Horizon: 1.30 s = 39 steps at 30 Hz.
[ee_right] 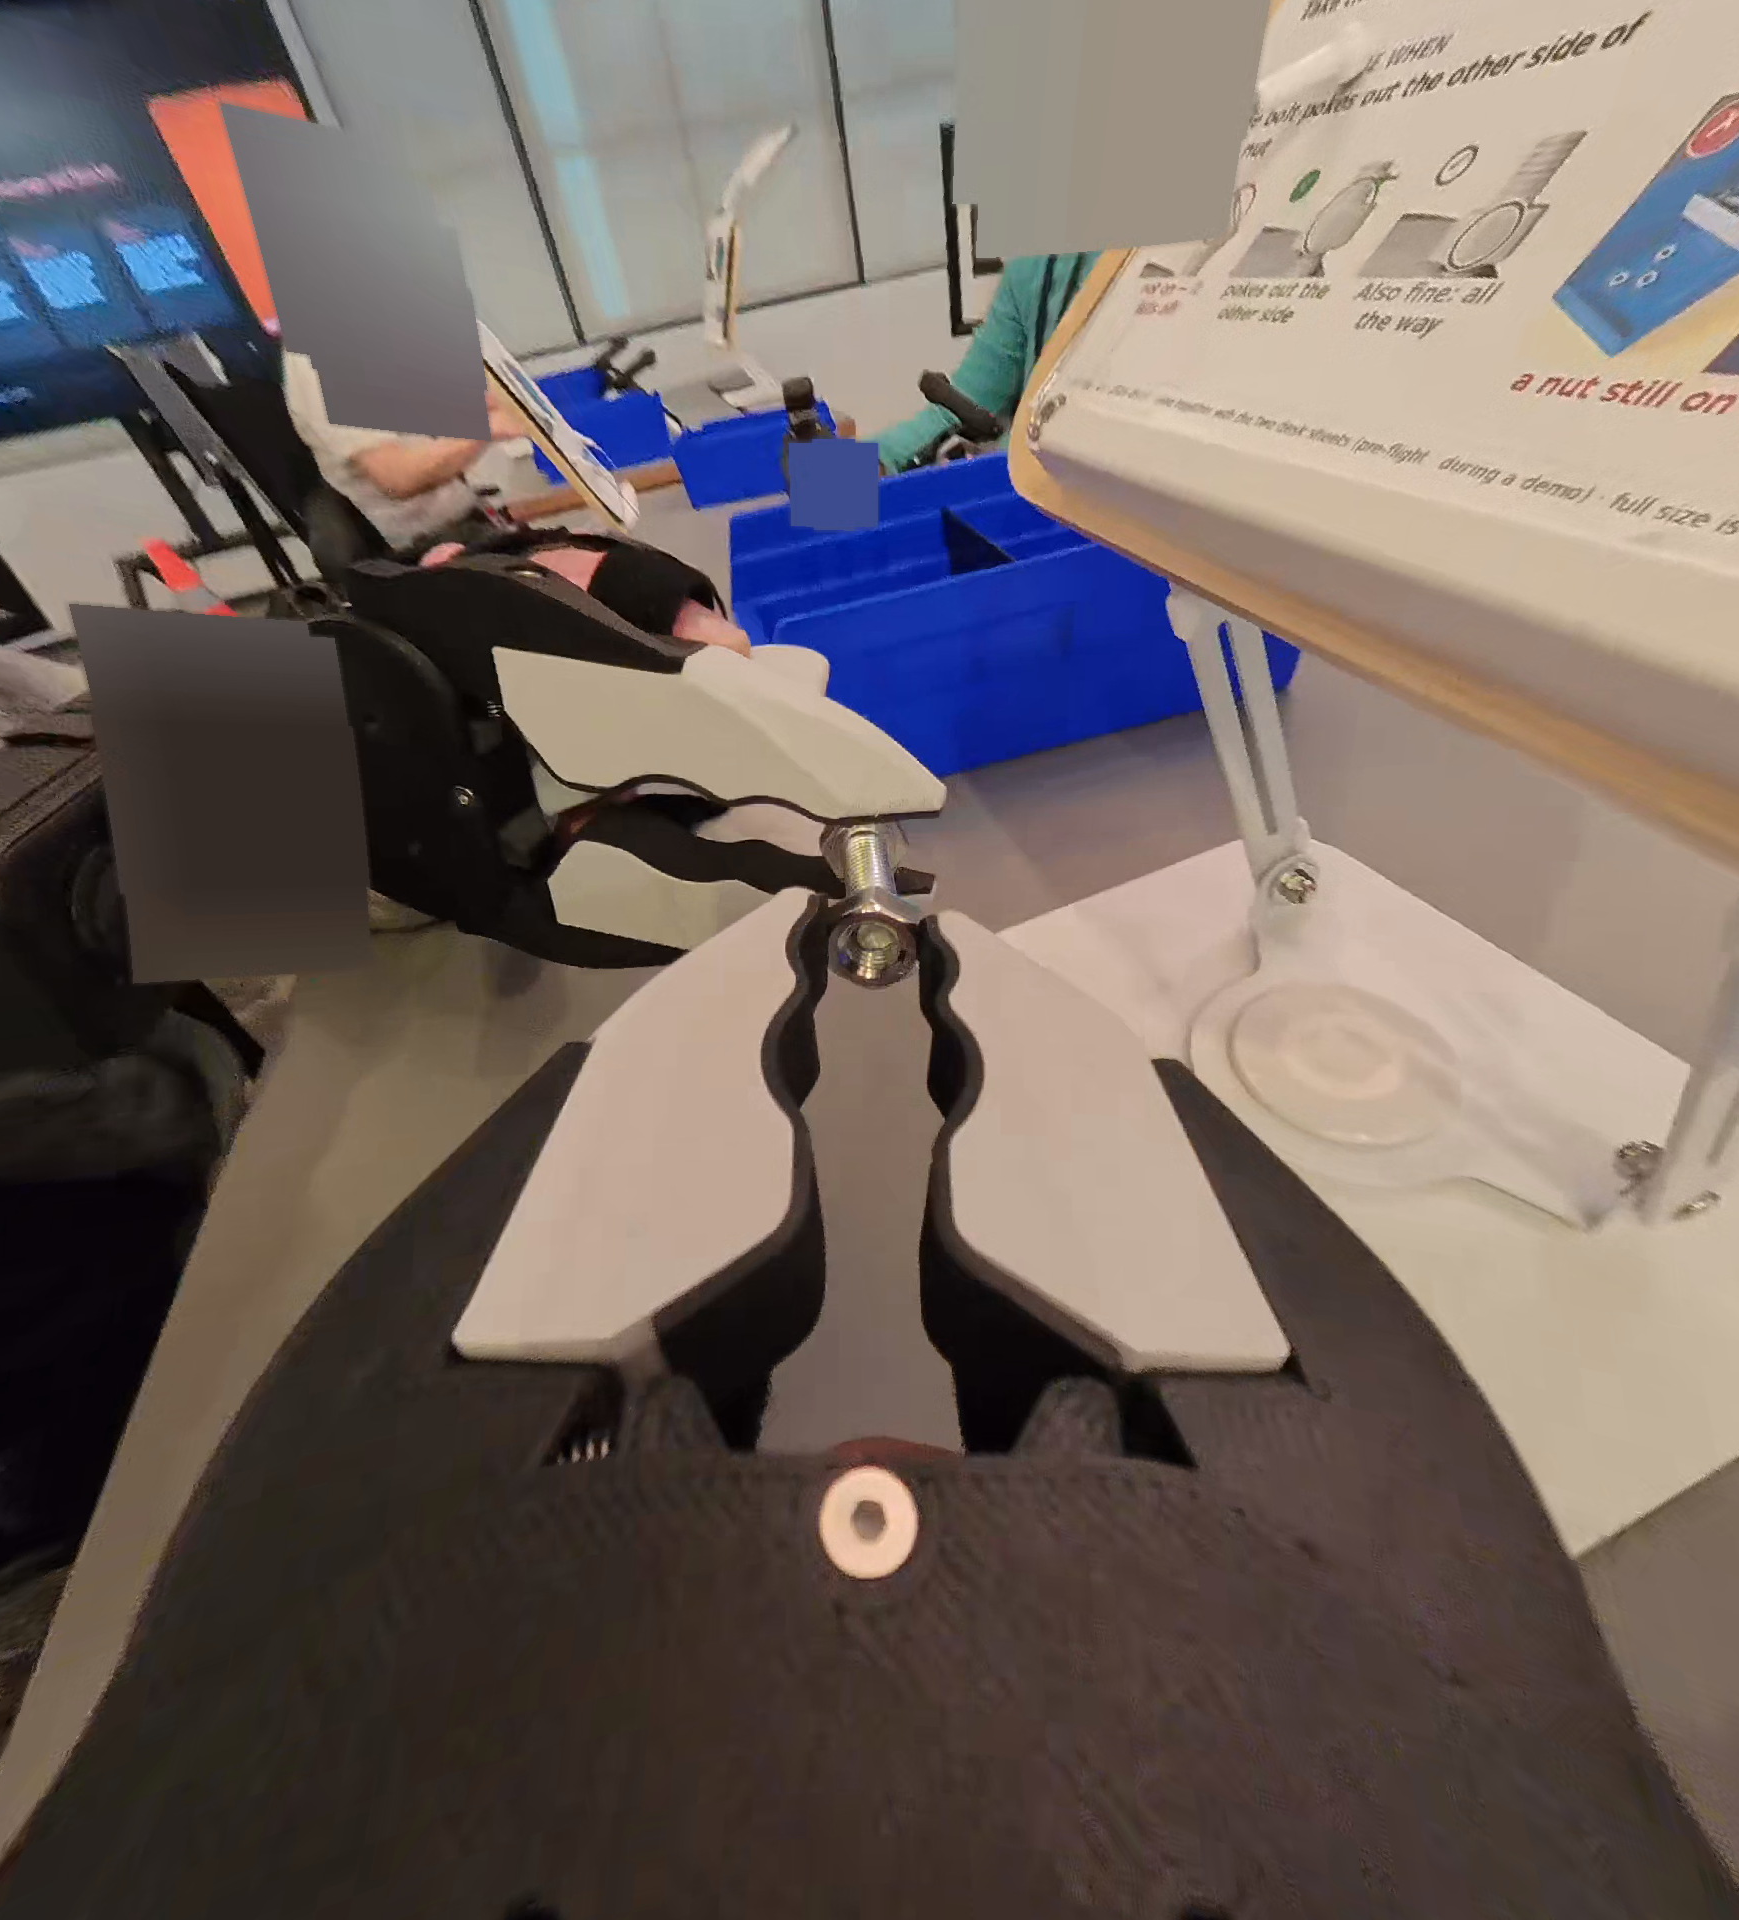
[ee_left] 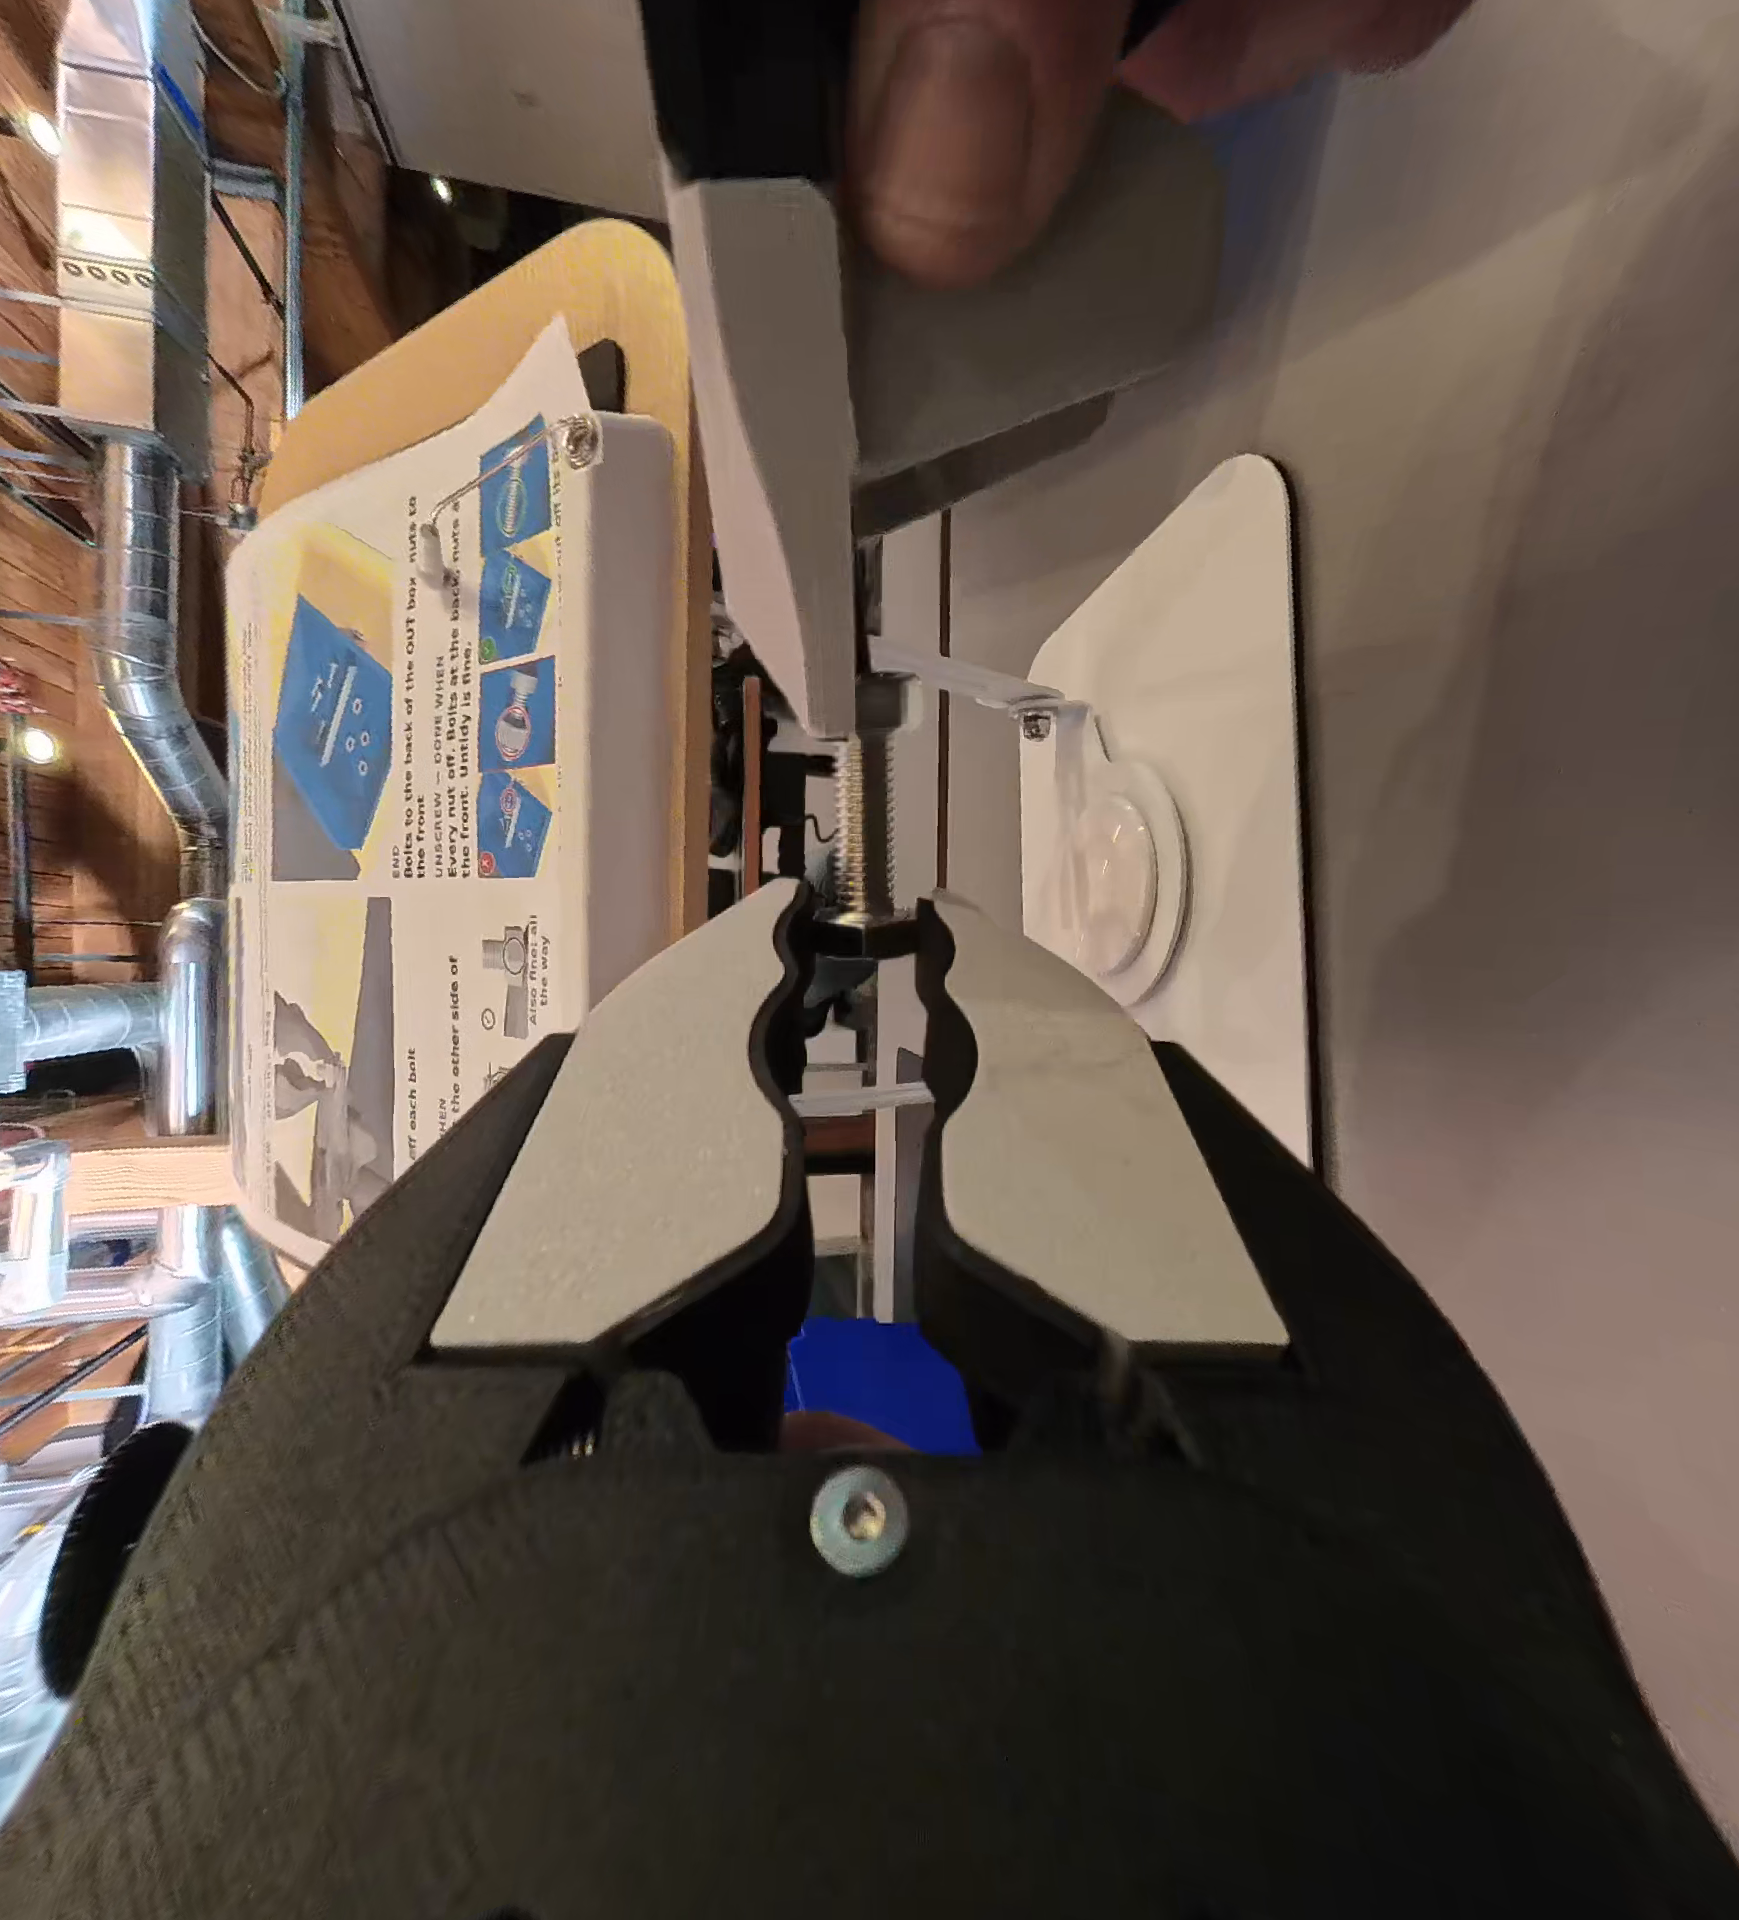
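Right now I'm clamping the left gripper (ee_left: pixel 863 925) jaws on the nut (ee_left: pixel 857 932) & the right gripper (ee_right: pixel 873 940) jaws on the bolt (ee_right: pixel 870 883) head, holding both mid-air above the worktop (ee_right: pixel 1104 800), each end braced against the other.

**Bolt between the two grippers, above the table**

The right gripper (ee_right: pixel 870 940) is closed on one end of a bolt (ee_right: pixel 860 857). The left gripper (ee_left: pixel 863 925) is closed on a nut (ee_left: pixel 860 932) at the other end, so the bolt lies between the two, above the table (ee_right: pixel 1052 821). In the right wrist view the left gripper comes in from the left. To the right of the bolt a sloped board (ee_right: pixel 1364 665) carries a printed sheet (ee_right: pixel 1467 343) and stands on thin legs (ee_right: pixel 1249 727) on a flat mat (ee_right: pixel 1156 935). Behind them a divided bin (ee_right: pixel 948 644) sits on the table, and a screen (ee_right: pixel 65 260) stands far left.
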Each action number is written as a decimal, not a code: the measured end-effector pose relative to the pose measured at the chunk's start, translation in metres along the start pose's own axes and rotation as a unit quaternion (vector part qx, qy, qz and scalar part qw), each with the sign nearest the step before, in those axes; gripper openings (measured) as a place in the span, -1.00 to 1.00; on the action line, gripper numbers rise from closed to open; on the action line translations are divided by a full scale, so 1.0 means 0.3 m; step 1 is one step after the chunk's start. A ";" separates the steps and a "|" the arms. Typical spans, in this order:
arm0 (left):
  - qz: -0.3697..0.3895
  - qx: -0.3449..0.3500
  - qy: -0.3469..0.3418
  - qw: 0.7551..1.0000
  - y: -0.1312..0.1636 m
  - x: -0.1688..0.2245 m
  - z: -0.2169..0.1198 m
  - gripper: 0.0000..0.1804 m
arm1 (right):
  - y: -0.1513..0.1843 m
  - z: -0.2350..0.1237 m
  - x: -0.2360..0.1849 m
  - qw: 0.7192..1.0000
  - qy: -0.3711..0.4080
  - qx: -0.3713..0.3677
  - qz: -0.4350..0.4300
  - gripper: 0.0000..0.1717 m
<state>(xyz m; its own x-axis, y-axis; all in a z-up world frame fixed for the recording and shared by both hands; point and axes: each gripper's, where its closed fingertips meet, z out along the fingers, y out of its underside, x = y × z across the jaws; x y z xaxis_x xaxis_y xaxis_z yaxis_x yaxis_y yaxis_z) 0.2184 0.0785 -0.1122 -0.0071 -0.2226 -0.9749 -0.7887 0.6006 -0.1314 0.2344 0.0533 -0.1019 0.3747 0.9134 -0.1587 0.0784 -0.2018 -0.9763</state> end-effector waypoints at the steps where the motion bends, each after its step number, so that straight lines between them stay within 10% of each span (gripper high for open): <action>1: -0.006 0.006 -0.002 1.000 -0.004 -0.007 -0.004 -0.81 | -0.009 -0.003 -0.006 1.000 -0.010 0.012 0.005 -0.80; 18: 0.049 0.015 -0.080 0.995 -0.017 -0.060 -0.031 -0.81 | -0.050 -0.014 -0.037 0.962 -0.100 0.113 0.228 -0.81; 32: -0.097 0.061 0.035 0.993 -0.002 -0.019 -0.021 -0.80 | -0.092 -0.050 -0.036 0.995 -0.040 0.070 0.062 -0.80; 35: -0.225 0.136 0.157 0.952 -0.066 0.033 -0.061 -0.80 | -0.141 -0.068 -0.080 0.996 -0.073 0.050 -0.004 -0.81; 39: -0.403 0.252 0.326 0.817 -0.164 0.056 -0.180 -0.80 | -0.156 -0.088 -0.188 0.974 -0.139 -0.051 -0.174 -0.80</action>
<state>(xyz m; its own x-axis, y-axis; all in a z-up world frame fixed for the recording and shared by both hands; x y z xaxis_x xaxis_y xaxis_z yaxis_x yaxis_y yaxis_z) 0.2238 0.0039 -0.1125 -0.0656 -0.9653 -0.2526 -0.3467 0.2595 -0.9014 0.2339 0.0021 -0.0434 0.0450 0.9903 0.1311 0.2525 0.1157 -0.9607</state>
